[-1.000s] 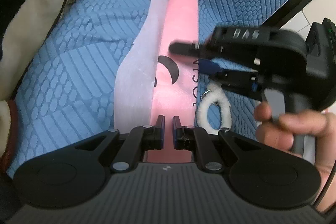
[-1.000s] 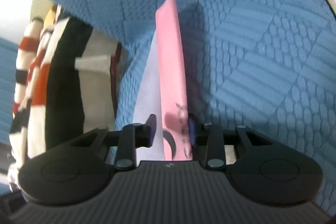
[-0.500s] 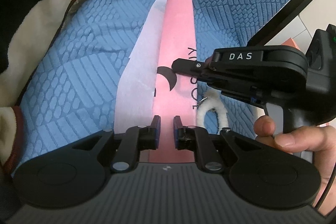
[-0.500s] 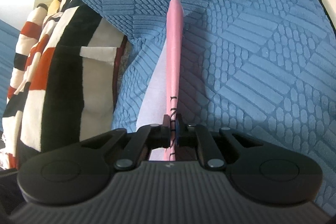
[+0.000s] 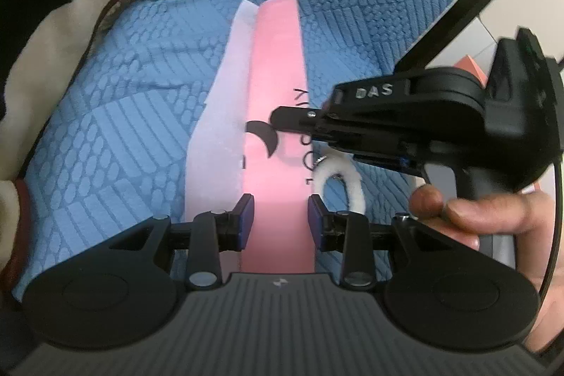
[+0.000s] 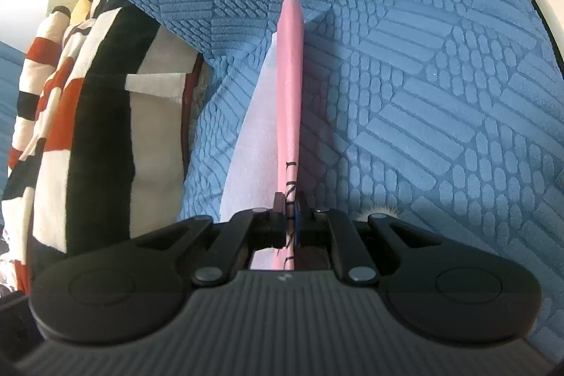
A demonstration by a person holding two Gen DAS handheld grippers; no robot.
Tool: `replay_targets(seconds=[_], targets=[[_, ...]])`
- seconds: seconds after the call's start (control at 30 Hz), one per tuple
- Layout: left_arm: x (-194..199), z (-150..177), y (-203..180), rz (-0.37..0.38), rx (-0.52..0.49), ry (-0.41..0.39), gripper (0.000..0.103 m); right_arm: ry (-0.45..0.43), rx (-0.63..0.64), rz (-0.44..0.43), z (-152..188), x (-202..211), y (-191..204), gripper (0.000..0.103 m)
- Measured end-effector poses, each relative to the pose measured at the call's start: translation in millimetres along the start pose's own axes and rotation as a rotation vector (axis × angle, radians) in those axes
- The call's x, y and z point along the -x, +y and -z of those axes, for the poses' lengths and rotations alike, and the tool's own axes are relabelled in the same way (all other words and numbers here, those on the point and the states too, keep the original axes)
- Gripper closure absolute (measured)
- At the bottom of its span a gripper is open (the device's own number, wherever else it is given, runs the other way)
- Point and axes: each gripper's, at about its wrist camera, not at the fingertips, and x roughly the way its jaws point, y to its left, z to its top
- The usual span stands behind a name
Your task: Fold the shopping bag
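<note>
Looking along the pink shopping bag, we see its long axis run near to far on the blue quilt; our right gripper pinches its raised right edge, and our left gripper stands wide around its near end.

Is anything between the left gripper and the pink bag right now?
Nothing visible. The left gripper is open, its pads straddling the pink bag near its close end. The right gripper, reaching in from the side, is shut on the bag's edge farther along.
</note>
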Motion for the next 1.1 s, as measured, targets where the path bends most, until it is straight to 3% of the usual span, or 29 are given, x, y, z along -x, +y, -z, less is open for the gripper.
replay_targets(seconds=[0.27,0.63,0.8,0.93,1.1], targets=[[-7,10,-12,-0.025,-0.069,0.002,0.063,0.015,0.010,0.014,1,2,1,0.095],[-14,20,-34,-0.129,-0.206,-0.028,0.063,0.020,0.125,0.060,10,15,9,0.095],[-16,27,-39,-0.174,-0.250,-0.018,0.065,0.024,0.119,0.062,12,20,3,0.095],[-11,25,-35,-0.156,-0.220,-0.035,0.077,0.015,0.105,0.067,12,22,2,0.092],[-4,16,-16,-0.079,-0.075,-0.043,0.086,-0.040,0.068,0.057,8,28,3,0.086]])
